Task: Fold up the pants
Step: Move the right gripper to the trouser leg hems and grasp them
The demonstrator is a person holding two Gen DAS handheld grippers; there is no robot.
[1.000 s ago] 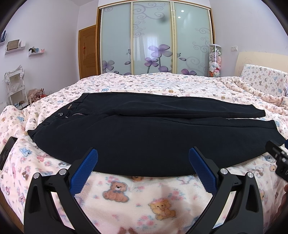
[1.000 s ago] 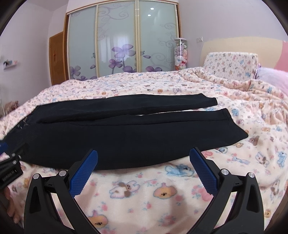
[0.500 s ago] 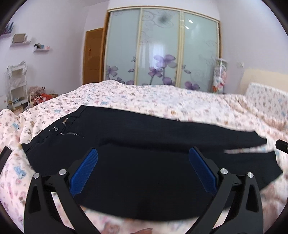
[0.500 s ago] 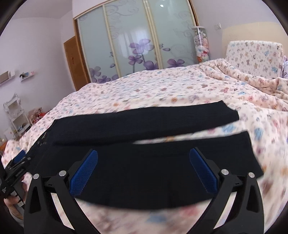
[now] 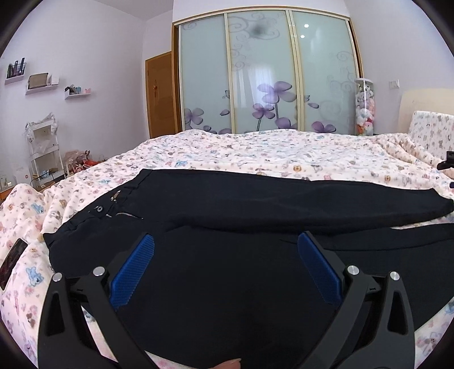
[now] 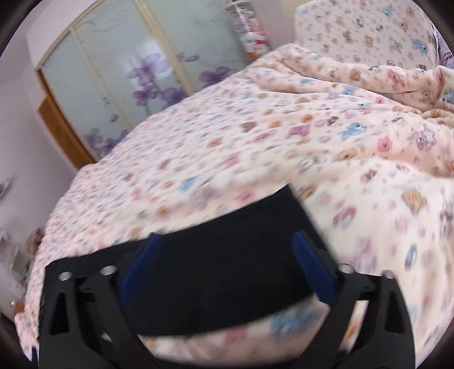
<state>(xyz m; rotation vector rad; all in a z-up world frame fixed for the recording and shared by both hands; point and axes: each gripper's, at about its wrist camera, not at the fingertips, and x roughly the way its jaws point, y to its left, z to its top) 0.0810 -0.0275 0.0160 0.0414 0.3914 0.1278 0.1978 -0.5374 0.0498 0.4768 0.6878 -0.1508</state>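
Note:
Black pants lie flat across the bear-print bed cover, waist with button and zip at the left, legs running right. My left gripper hovers open over the near thigh part, with only cloth below its blue pads. The right wrist view is blurred and tilted. There my right gripper is above the hem end of a pants leg. Its jaws are wide and closing, the cloth lies under them, and the pads do not press on it.
Sliding wardrobe doors and a wooden door stand beyond the bed. A white rack is on the floor at the left. A dark flat object lies on the cover by the waist. Pillows sit at the right.
The left gripper has moved forward over the pants, towards the waist side. The right gripper has swept right to the leg ends and rolled, so its view is now tilted and blurred.

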